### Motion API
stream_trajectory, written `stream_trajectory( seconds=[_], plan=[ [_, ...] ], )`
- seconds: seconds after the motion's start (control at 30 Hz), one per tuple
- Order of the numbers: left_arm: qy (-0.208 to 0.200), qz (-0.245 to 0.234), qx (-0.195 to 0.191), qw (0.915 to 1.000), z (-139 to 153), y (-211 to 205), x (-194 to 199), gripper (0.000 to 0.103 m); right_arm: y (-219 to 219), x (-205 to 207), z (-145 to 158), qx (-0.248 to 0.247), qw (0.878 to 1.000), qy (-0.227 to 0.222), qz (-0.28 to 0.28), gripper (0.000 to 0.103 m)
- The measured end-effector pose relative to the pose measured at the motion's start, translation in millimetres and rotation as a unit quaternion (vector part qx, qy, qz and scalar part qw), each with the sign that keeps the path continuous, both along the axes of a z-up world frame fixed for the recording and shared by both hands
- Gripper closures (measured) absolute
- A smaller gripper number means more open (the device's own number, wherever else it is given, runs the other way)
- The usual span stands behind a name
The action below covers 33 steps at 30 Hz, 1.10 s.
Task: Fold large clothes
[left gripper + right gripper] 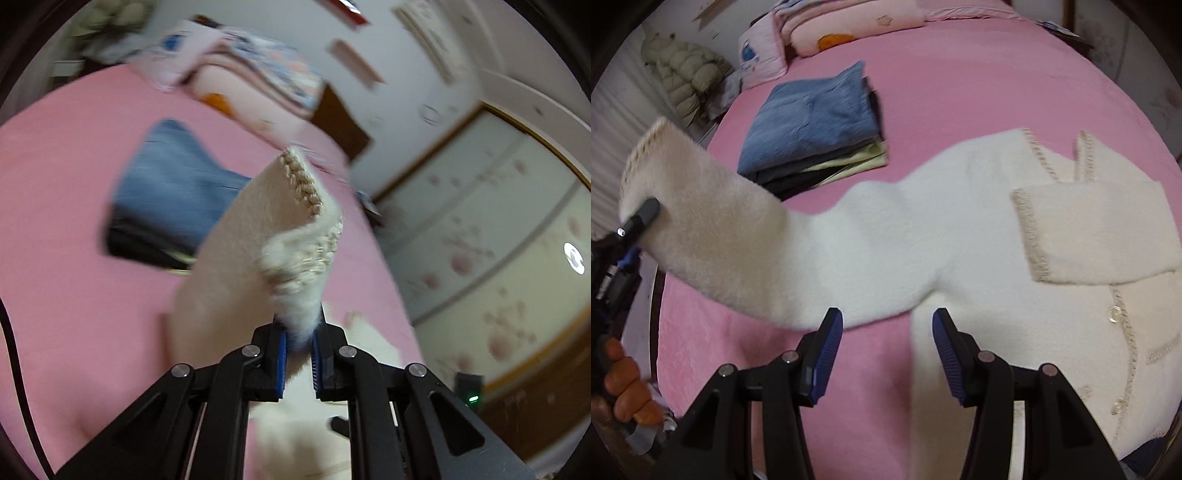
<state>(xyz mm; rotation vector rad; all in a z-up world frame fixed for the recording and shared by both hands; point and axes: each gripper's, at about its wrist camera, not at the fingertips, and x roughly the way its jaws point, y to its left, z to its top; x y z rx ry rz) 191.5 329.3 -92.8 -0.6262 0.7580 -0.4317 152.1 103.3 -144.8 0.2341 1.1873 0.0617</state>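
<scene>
Two tools: we see both.
Left tool (299, 341): clamped on the cream cardigan (871, 254) sleeve, lifted off the pink bed (960, 92).
Right tool (886, 354): apart, nothing between.
Folded jeans (812, 118): beside cardigan.

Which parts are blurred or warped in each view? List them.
Left wrist view: the folded jeans, wall and wardrobe smear with motion, while the left gripper and pinched sleeve cuff stay sharper. Right wrist view: the lifted sleeve blurs slightly; fisheye bends the pink bed edges; lighting is soft.
</scene>
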Motion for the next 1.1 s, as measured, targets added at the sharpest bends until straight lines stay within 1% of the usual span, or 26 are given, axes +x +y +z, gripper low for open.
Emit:
stream_trajectory(
  seconds=[0.1,0.2,0.27,0.33,0.4,0.43,0.47,0.5,0.53,0.57,0.63,0.67,0.73,0.8,0.87,0.9,0.97,1.03,1.1],
  plan=[
    [-0.013,-0.044,-0.011,0.9989,7.7,-62.9,12.8,0.094,-45.2,-11.5,6.6,-0.008,0.999,-0.012,-0.036,0.052],
    [-0.01,-0.083,-0.006,0.9965,2.9,-127.8,21.6,0.094,-94.3,-27.0,6.5,-0.02,0.997,-0.019,-0.069,0.052],
    [0.006,-0.106,0.0,0.9944,-11.8,-177.6,27.9,0.094,-125.3,-36.9,3.3,-0.027,0.996,-0.018,-0.087,0.052],
    [0.021,-0.122,0.009,0.9923,-26.1,-218.6,32.9,0.094,-161.1,-48.7,-2.8,-0.027,0.994,-0.018,-0.106,0.052],
    [0.043,-0.135,0.039,0.9891,-52.7,-267.5,32.6,0.094,-193.5,-57.5,-9.8,-0.03,0.992,-0.014,-0.12,0.052],
    [0.051,-0.139,0.052,0.9877,-64.2,-283.1,35.2,0.091,-207.1,-61.0,-13.3,-0.031,0.992,-0.01,-0.124,0.052],
    [0.073,-0.148,0.073,0.9836,-85.3,-306.9,36.3,0.086,-220.7,-64.2,-17.6,-0.03,0.991,-0.006,-0.128,0.052],
    [0.092,-0.155,0.08,0.9805,-98.1,-321.7,35.8,0.071,-235.6,-66.9,-21.8,-0.026,0.991,-0.002,-0.13,0.052],
    [0.117,-0.163,0.079,0.9765,-113.8,-334.8,35.8,0.056,-248.7,-68.7,-25.4,-0.023,0.991,0.002,-0.129,0.052],
    [0.156,-0.169,0.073,0.9705,-135.6,-346.6,36.3,0.051,-259.1,-69.7,-28.4,-0.021,0.992,0.006,-0.125,0.052],
    [0.204,-0.153,0.082,0.9634,-156.0,-355.5,30.7,0.05,-280.6,-69.2,-34.3,-0.014,0.994,0.012,-0.109,0.052],
    [0.211,-0.143,0.087,0.9631,-158.4,-356.7,27.2,0.05,-288.6,-67.3,-36.5,-0.009,0.995,0.015,-0.099,0.052],
    [0.199,-0.114,0.096,0.9685,-150.4,-346.7,19.9,0.05,-300.9,-56.9,-41.8,0.002,0.997,0.018,-0.076,0.052],
    [0.171,-0.081,0.122,0.9743,-128.3,-331.9,6.8,0.048,-306.1,-43.5,-43.6,0.013,0.998,0.016,-0.052,0.052],
    [0.147,-0.042,0.152,0.9765,-108.3,-305.8,-5.7,0.042,-306.5,-27.6,-45.2,0.03,0.999,0.012,-0.031,0.052],
    [0.141,-0.017,0.169,0.9753,-101.9,-290.8,-11.6,0.037,-305.9,-14.5,-47.7,0.044,0.999,0.011,-0.018,0.052],
    [0.147,0.032,0.195,0.9693,-98.8,-250.9,-21.1,0.035,-299.8,7.3,-54.2,0.07,0.997,0.012,0.002,0.052],
    [0.176,0.072,0.202,0.9607,-108.7,-214.8,-32.1,0.035,-291.4,35.0,-68.4,0.097,0.995,0.017,0.016,0.052],
    [0.204,0.097,0.201,0.9532,-124.2,-185.7,-41.2,0.036,-283.8,58.2,-85.6,0.1,0.994,0.021,0.025,0.052]
  ],
)
